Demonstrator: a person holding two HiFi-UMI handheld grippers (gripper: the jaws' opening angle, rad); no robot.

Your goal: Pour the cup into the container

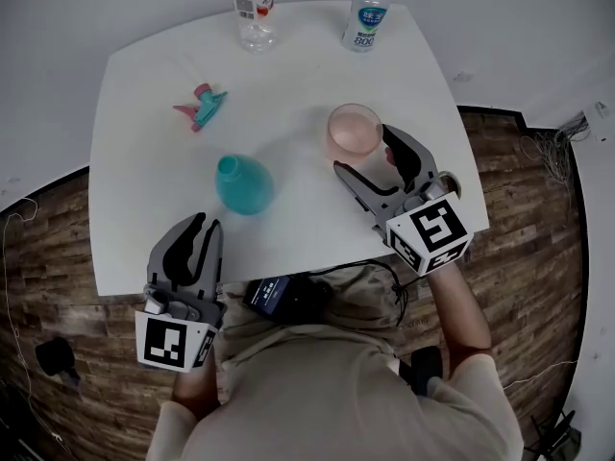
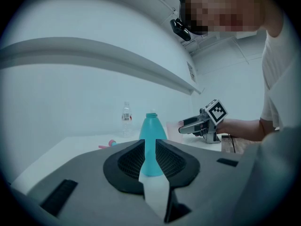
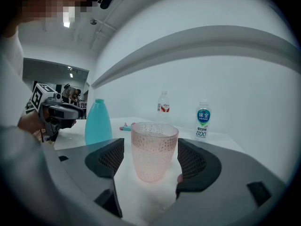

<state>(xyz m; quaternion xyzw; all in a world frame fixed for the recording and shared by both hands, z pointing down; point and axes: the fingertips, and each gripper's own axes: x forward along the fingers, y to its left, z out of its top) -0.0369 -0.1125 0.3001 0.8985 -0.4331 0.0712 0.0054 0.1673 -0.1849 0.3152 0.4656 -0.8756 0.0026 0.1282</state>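
- Your white table (image 1: 288,229) is smooth with rounded corners, and your body hides part of its near edge.
- Your right gripper (image 1: 361,148) stands wide around the cup with its ribbed pads clear of it. Your left gripper (image 1: 204,224) shows only a slit, with nothing in it.
- The teal bottle (image 1: 243,183) is matte and teardrop-shaped with an open neck. It sits mid-table, left of the cup.
- The cup (image 1: 355,133) is dimpled, see-through pink plastic, and you can't tell what's inside.
- The clear bottle (image 1: 256,22) at the far edge has its top cut off.

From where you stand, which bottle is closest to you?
The teal bottle, mid-table. The clear red-labelled bottle and blue-labelled bottle stand at the far edge.
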